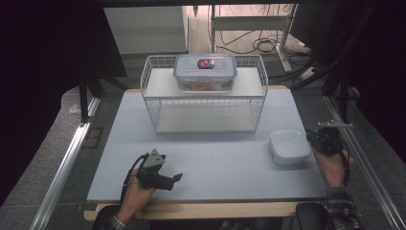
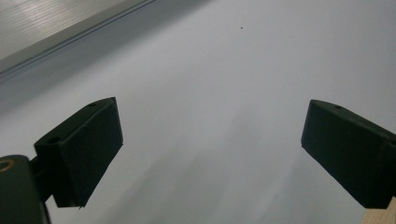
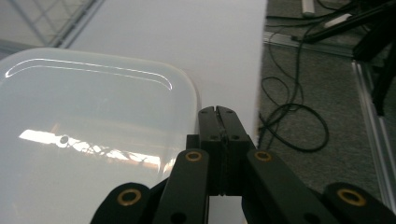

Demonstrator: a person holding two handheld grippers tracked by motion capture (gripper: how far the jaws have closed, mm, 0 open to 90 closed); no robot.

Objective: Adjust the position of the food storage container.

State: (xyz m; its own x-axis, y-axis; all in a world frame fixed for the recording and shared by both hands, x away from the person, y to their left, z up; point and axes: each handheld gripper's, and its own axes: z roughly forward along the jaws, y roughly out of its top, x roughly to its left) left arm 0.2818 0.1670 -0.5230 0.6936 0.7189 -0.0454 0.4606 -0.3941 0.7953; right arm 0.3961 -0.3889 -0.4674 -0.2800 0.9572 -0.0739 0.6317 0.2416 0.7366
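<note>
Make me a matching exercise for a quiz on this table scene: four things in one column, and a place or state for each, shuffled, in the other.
Things:
1. lidded food container
2. white square dish
3. left tongs
4. right tongs

Places or states:
A. jaws wide apart over bare tabletop
B. on the top shelf of the wire rack
C. jaws pressed together, nothing between them
D. on the table near its right edge

Pairs: 1-B, 2-D, 3-A, 4-C
</note>
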